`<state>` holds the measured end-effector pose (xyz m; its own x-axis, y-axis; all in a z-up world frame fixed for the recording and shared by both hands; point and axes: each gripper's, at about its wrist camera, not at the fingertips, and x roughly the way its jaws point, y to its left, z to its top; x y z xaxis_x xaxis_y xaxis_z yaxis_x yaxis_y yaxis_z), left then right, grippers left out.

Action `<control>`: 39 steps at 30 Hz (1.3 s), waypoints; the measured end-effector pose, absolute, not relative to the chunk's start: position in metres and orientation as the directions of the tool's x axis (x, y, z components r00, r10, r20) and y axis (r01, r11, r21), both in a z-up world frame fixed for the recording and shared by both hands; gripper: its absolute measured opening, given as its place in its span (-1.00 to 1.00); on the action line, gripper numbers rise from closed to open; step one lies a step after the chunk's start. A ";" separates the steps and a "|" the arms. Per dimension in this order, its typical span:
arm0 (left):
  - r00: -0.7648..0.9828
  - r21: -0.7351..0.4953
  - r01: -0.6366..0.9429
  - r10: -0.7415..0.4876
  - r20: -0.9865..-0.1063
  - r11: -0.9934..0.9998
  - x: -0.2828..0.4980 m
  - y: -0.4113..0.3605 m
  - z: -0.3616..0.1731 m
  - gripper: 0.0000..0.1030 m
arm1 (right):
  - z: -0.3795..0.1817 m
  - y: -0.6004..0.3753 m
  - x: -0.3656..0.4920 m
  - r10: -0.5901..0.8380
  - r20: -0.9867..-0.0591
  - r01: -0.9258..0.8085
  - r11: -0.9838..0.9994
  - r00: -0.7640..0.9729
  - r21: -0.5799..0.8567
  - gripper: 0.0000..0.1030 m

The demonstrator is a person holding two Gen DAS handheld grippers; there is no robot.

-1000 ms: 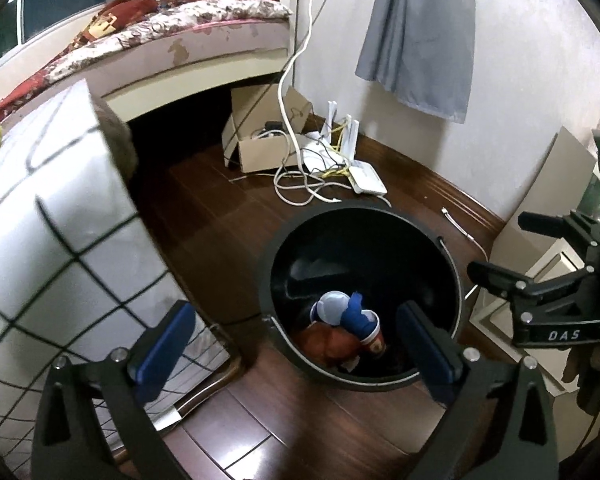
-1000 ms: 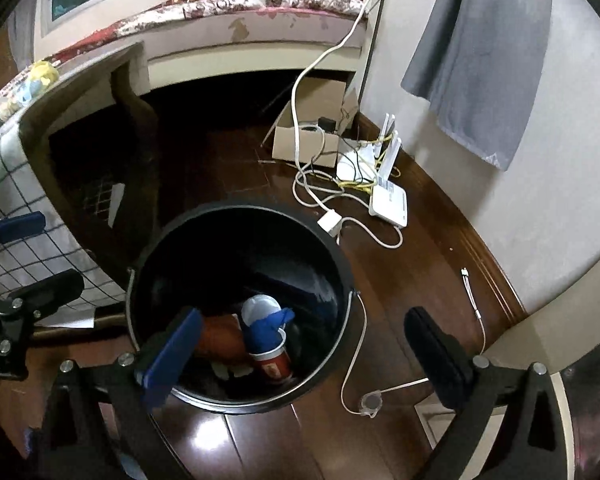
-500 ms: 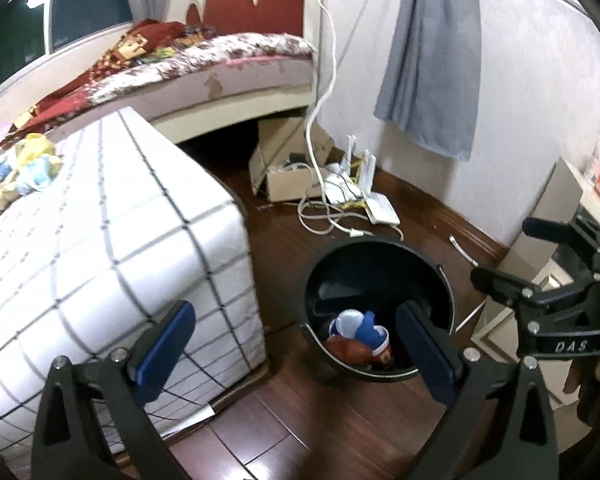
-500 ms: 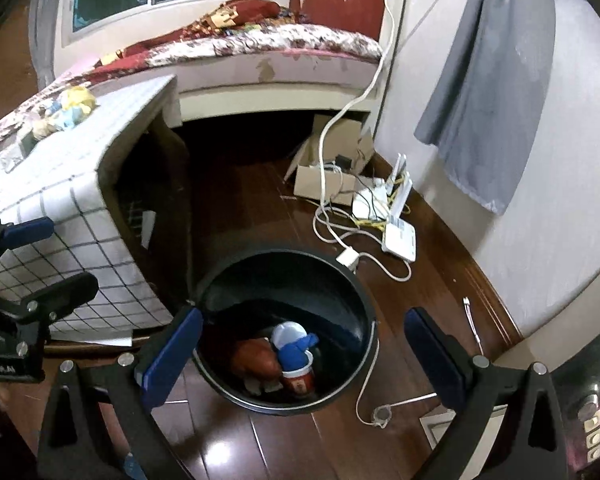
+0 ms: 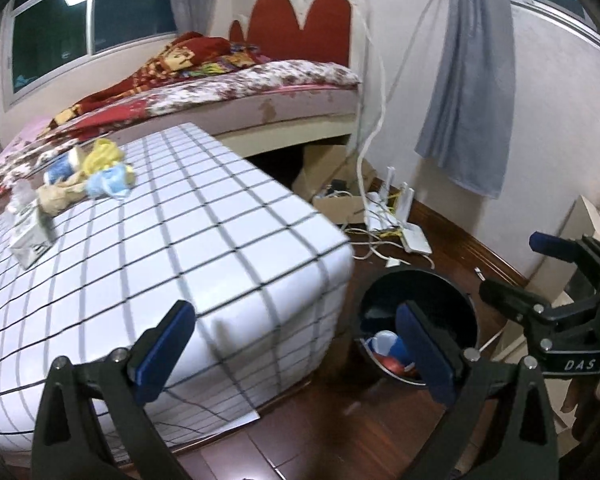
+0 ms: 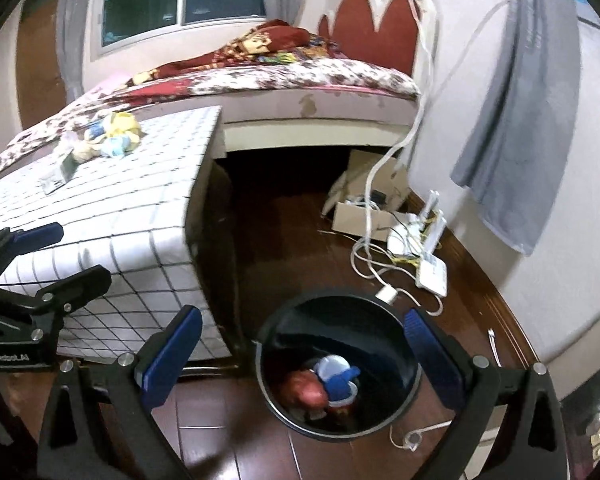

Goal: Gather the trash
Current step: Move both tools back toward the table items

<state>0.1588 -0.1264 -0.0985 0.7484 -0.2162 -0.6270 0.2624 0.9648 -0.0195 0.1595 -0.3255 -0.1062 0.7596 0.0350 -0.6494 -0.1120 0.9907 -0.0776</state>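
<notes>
Black bin point(image 6: 337, 368) upright, mouth up; both grippers empty, spread.

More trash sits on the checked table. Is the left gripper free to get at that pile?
Probably yes: the left gripper is open and empty, and nothing stands on the table between it and the pile.

The black bin's point(image 6: 337, 376) mouth is left open from above; its left side is crowded by the checked table point(image 6: 112, 216).
</notes>
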 end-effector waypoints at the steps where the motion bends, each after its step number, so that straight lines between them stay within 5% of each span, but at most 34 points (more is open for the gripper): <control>1: 0.755 -0.015 0.250 -0.205 -0.623 0.968 0.159 -0.121 -0.098 0.96 | -0.105 -0.321 0.161 0.042 -0.646 -0.122 0.989 0.762 -0.080 0.98; 23: 0.795 0.024 -0.073 0.073 -0.602 0.997 0.165 0.030 -0.084 0.97 | -0.083 -0.187 0.202 0.252 -0.598 -0.353 0.934 0.761 -0.056 0.98; 39: 0.775 0.025 -0.192 0.167 -0.609 0.981 0.189 0.093 -0.075 0.95 | -0.060 -0.117 0.254 0.358 -0.575 -0.459 0.888 0.736 -0.035 0.98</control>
<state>0.1891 0.0934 -0.0747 0.7750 0.1672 -0.6094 -0.1918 0.9811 0.0253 0.2543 -0.1169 -0.0602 0.7356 0.3578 -0.5752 -0.4590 0.8877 -0.0348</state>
